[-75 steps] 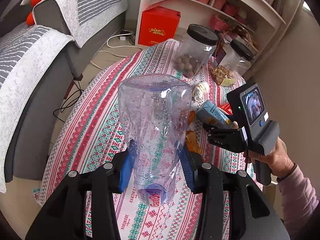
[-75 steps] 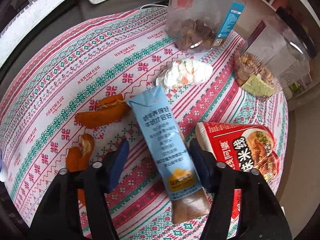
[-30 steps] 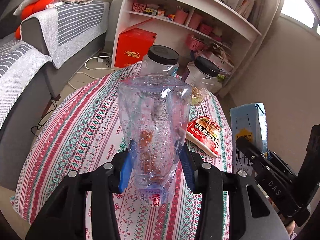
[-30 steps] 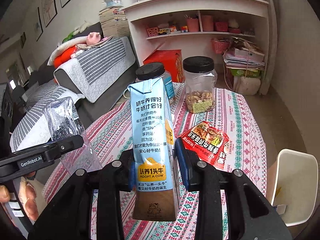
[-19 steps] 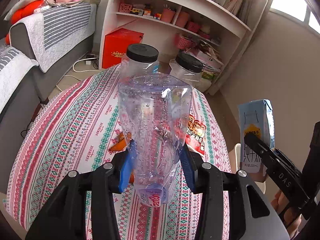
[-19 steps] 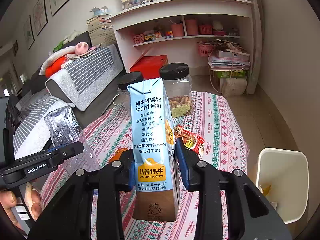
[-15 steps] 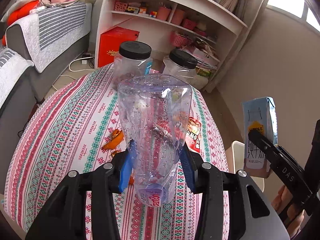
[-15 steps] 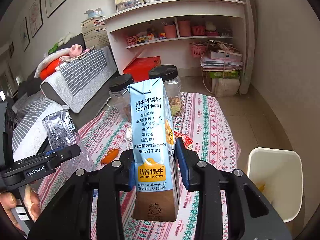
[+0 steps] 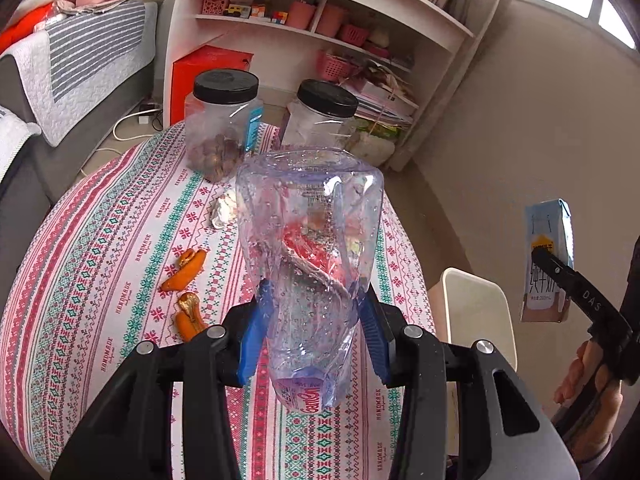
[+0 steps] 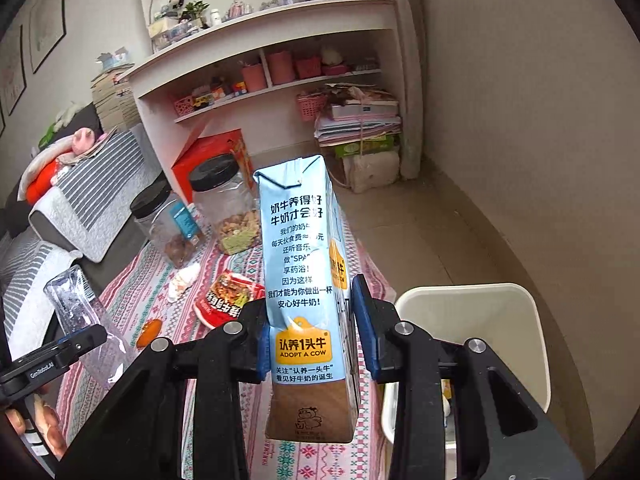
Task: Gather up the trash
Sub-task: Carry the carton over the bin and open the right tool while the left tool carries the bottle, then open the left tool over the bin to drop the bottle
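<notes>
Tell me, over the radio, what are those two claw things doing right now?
Left gripper shut on crushed plastic bottle. Right gripper shut on milk carton, near the white bin. Orange peels and red wrapper on table. Nothing blocking the bin.

table [image 9: 100, 280] — two jars [image 9: 224, 120] | peels [image 9: 184, 268] | wrapper [image 10: 228, 296] | tissue [image 9: 224, 210]

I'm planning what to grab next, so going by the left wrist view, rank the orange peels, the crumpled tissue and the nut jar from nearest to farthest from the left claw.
1. Orange peels, left of the left claw.
2. Crumpled tissue, mid-table.
3. Nut jar, far table edge.
</notes>
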### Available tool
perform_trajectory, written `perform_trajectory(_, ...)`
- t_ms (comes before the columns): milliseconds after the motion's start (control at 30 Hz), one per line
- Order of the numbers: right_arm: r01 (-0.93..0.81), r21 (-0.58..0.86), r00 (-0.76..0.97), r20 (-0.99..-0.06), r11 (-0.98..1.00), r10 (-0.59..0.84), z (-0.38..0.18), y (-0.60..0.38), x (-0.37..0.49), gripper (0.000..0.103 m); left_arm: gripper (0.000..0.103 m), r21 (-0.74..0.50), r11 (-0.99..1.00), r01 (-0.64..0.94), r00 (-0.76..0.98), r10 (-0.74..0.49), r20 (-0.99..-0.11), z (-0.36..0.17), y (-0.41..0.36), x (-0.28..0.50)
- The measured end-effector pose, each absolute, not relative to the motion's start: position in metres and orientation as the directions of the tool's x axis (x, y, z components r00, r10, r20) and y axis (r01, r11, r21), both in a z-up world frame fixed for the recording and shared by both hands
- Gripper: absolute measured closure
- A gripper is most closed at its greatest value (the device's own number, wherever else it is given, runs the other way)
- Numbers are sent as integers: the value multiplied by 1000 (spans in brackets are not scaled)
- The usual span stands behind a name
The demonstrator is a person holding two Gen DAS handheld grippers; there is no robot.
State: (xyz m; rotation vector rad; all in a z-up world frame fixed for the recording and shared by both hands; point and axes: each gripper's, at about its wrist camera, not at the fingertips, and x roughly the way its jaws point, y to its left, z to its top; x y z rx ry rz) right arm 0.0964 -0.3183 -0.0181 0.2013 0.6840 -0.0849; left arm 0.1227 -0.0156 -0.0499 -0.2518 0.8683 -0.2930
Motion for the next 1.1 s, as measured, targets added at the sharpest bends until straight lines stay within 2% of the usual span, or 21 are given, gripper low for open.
perform_trajectory(333,318,168,728,-674,933,-127,-21,-390,74,68,60,-372,891,260,576,-452,-681,-47,-76,120)
perform_trajectory(467,382,165,732,-655,909,-189,-15,-414,59,48,60,-374,877,301,560,-480,-675,-47,-107,119)
perform_trajectory(567,419,195,739,-641,887,-208,-10,-431,48,39,60,-389,861,327,543,-508,-668,-45,-132,118)
perform_trajectory(767,473,270,755,-615,839,-228,-2,-464,29,31,60,-410,825,390,499,-563,-659,-37,-195,116)
perform_trajectory(1100,543,362,783,-545,758,-301,13,-510,-13,25,59,-368,788,493,432,-589,-683,-32,-304,113)
